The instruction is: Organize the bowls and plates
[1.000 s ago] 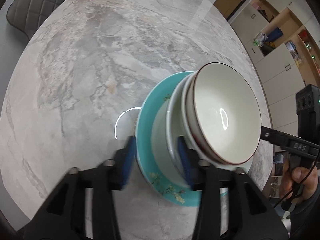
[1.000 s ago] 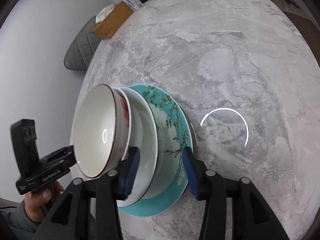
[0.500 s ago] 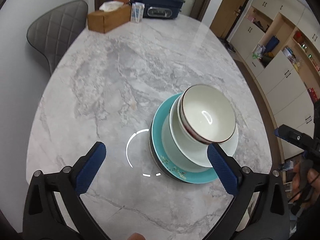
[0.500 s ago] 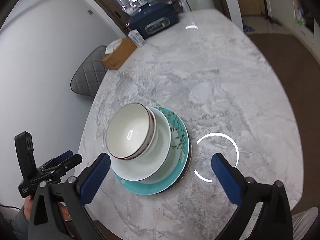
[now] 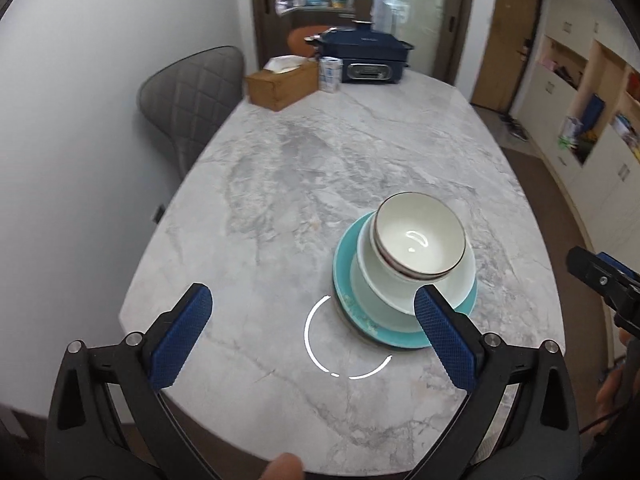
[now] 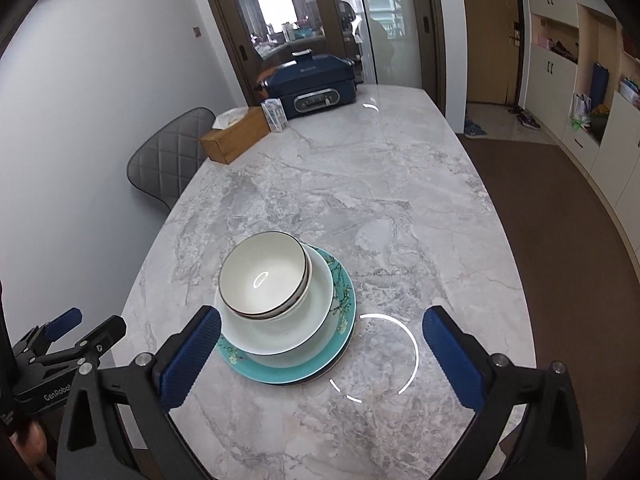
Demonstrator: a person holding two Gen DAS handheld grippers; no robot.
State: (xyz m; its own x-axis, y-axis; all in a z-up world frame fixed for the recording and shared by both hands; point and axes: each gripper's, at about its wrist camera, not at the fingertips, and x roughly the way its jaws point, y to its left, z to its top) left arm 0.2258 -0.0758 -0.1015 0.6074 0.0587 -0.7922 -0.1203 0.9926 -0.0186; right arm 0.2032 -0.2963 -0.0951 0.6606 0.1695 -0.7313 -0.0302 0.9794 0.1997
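A stack stands on the marble table (image 5: pixel 320 168): a teal flowered plate (image 5: pixel 343 280) at the bottom, a pale wide bowl (image 5: pixel 370 292) on it, and white dark-rimmed bowls (image 5: pixel 420 236) on top. The same stack shows in the right wrist view: plate (image 6: pixel 340 304), wide bowl (image 6: pixel 316 300), top bowl (image 6: pixel 260 276). My left gripper (image 5: pixel 312 340) is open and empty, held back to the left of the stack. My right gripper (image 6: pixel 320 356) is open and empty, held back to the right of it.
At the table's far end stand a wooden tissue box (image 5: pixel 282 82), a small carton (image 5: pixel 330 74) and a dark blue electric cooker (image 5: pixel 362 60). A grey quilted chair (image 5: pixel 192 96) stands at the left edge. Cabinets line the right wall.
Both grippers opened, let go of the stack's rims and pulled back and up from the table. The stack now sits flat and free.
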